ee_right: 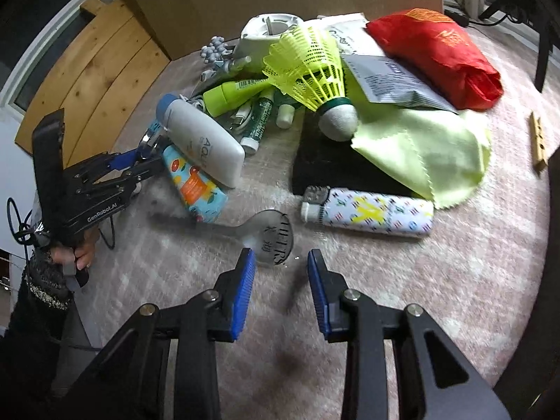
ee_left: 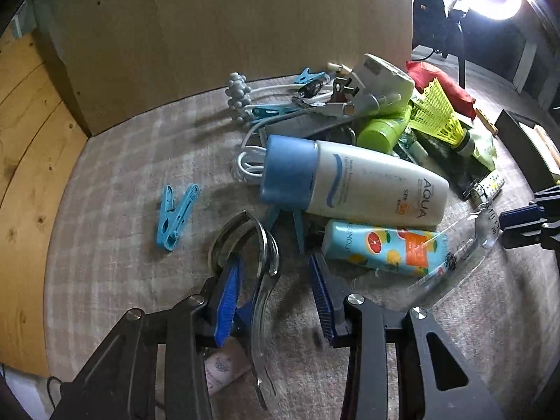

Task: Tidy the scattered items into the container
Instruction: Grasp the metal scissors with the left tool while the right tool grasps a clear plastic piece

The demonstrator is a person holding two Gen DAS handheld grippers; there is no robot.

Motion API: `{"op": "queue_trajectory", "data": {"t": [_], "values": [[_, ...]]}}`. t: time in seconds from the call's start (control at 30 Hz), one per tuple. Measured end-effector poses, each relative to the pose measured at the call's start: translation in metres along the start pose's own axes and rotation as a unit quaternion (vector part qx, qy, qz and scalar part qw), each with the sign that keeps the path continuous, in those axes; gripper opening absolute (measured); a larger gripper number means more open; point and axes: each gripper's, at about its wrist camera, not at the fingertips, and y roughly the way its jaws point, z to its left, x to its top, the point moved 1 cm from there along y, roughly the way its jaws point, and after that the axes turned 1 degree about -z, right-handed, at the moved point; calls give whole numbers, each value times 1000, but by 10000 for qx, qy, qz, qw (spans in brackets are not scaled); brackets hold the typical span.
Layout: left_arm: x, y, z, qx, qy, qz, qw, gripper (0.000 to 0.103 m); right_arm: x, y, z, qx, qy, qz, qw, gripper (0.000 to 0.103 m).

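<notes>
My left gripper (ee_left: 276, 257) is open over the cloth. A shiny curved metal tool (ee_left: 245, 241) rests against its left pad, and a gap shows to the right pad. Just beyond lie a white bottle with a blue cap (ee_left: 367, 185) and a fruit-print tube (ee_left: 381, 248). My right gripper (ee_right: 280, 250) is open too. A clear plastic stick with a round lettered disc (ee_right: 274, 236) lies between its fingertips, at the left pad and apart from the right one. From the right wrist view the left gripper (ee_right: 150, 155) reaches in beside the bottle (ee_right: 203, 140).
The pile holds a yellow shuttlecock (ee_right: 311, 70), a yellow cloth (ee_right: 427, 150), a red pouch (ee_right: 437, 52), a patterned lighter (ee_right: 371, 217) and a black pad (ee_right: 332, 168). A blue clothespin (ee_left: 175, 215) lies apart. A cardboard wall (ee_left: 227, 35) stands behind, a dark box (ee_left: 525, 140) at the right.
</notes>
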Motion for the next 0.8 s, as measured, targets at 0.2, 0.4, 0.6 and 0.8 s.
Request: {"op": "queue_trajectory", "data": {"t": [0.2,0.4,0.6,0.8], "values": [[-2,2,4,-101,-43,50,9999,7,0,-8,-8,-171,240,-22,9996,54],[-4,2,7,-121,-108,44,9999,5,10,-3,-9,-75,390,-86,9992,55],[-6,2,8,-125,-173,-12,9998,5,12,11,19,-163,-241,-17,9996,13],[-7,-15,15,-196,-404,-224,9987,5,7,-5,21,268,-88,-283,9992,4]]}}
